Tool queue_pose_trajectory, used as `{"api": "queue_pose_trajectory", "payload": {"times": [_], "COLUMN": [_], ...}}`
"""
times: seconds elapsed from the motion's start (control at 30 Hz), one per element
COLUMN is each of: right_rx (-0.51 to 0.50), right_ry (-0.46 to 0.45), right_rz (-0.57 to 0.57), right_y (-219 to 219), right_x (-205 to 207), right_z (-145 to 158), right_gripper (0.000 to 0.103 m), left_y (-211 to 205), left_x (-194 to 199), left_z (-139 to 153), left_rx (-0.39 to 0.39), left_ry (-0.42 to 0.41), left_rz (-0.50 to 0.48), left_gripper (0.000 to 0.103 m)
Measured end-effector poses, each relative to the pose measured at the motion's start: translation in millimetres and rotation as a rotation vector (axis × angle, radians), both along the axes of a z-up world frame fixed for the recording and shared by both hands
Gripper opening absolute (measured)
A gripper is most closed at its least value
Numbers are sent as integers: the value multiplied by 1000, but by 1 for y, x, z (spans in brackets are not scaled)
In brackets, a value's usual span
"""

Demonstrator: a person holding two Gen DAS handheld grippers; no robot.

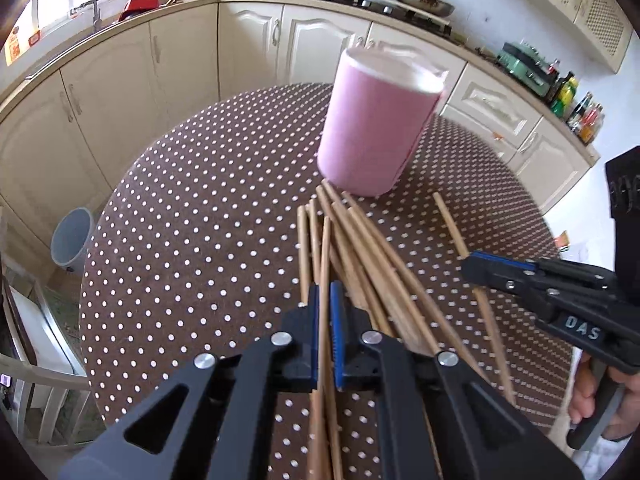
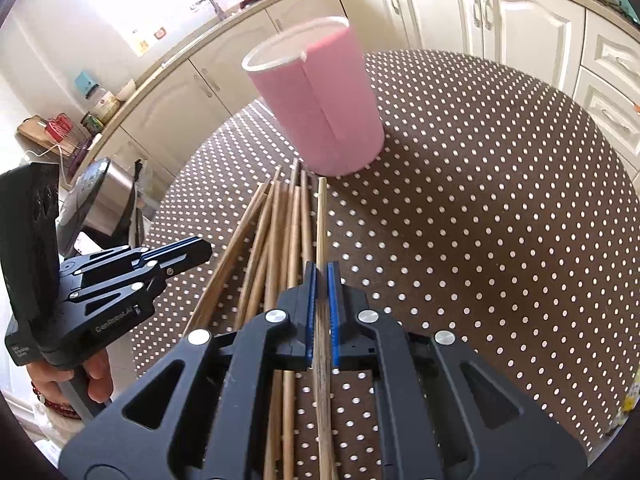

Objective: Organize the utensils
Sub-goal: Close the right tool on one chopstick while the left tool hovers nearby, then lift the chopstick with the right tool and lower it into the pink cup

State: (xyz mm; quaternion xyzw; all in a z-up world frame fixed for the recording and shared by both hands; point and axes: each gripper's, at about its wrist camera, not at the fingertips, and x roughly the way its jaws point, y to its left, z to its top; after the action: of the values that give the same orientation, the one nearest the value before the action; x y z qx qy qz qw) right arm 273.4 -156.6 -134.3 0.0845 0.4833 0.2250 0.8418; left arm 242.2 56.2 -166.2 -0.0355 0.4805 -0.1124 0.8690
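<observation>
Pink and white-rimmed, the holder stands upright on the dotted counter; its inside is hidden. Just before it lies the chopstick pile. Left tongs and right tongs each pinch one chopstick.

Tabletop: brown cloth, regular white polka dots. Holder: pink wall, white rim. Chopsticks: plain light tan wood, no markings. Left gripper and right gripper: black bodies, blue pads, silver pivot pins. Cabinets: cream. Bin on the floor: grey.
</observation>
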Motion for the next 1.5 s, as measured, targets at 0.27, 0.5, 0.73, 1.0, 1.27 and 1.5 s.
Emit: {"api": "queue_pose_trajectory", "payload": {"times": [0.27, 0.5, 0.73, 1.0, 1.27, 1.5], "right_rx": [-4, -1, -4, 0, -12, -9], "right_ry": [-7, 14, 21, 28, 32, -1], "right_rz": [12, 13, 20, 21, 20, 26], "right_y": [6, 7, 9, 7, 12, 16], "right_x": [-3, -4, 2, 7, 13, 14], "right_z": [3, -12, -17, -21, -25, -10], "right_gripper": [6, 6, 6, 7, 6, 6], "left_y": [9, 30, 7, -4, -17, -28], "left_x": [1, 2, 11, 18, 46, 64], "left_z": [-7, -26, -31, -29, -27, -9], "left_rx": [67, 77, 154, 162, 186, 148], "left_ry": [8, 48, 36, 47, 49, 29], "left_rz": [42, 82, 37, 21, 26, 8], "left_gripper": [6, 29, 29, 29, 26, 6]}}
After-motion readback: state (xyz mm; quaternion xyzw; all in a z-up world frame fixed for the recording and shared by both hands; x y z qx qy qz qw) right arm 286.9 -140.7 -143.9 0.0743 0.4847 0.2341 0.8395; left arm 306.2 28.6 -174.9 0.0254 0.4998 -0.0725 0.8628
